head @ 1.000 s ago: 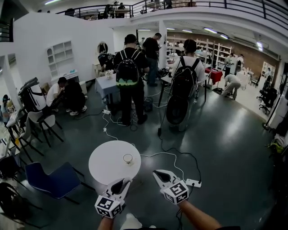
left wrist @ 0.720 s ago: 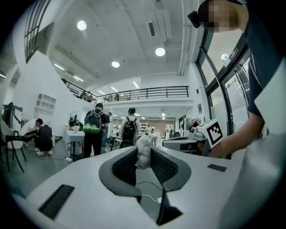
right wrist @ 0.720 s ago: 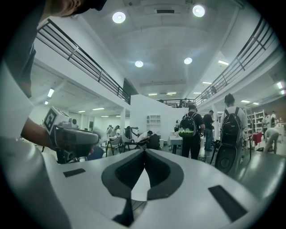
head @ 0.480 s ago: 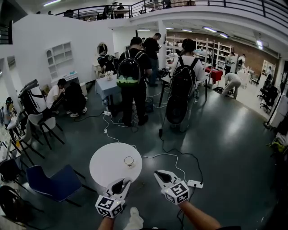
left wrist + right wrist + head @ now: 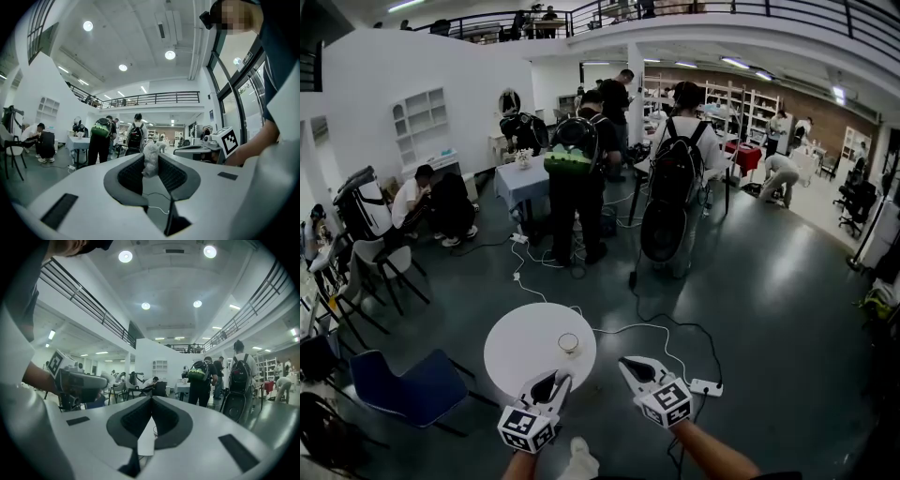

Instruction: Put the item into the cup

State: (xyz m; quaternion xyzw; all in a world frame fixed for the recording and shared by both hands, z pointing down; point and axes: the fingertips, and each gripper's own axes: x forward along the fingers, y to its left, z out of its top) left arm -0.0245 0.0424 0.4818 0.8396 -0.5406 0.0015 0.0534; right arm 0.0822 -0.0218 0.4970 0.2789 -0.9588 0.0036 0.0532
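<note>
Between left gripper fingers: pale item; indistinct

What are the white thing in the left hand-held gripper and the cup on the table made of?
The white thing seems soft plush or cotton; its outline is fuzzy. The cup is probably clear glass or plastic, since the table seems to show through; too small to tell which.
</note>
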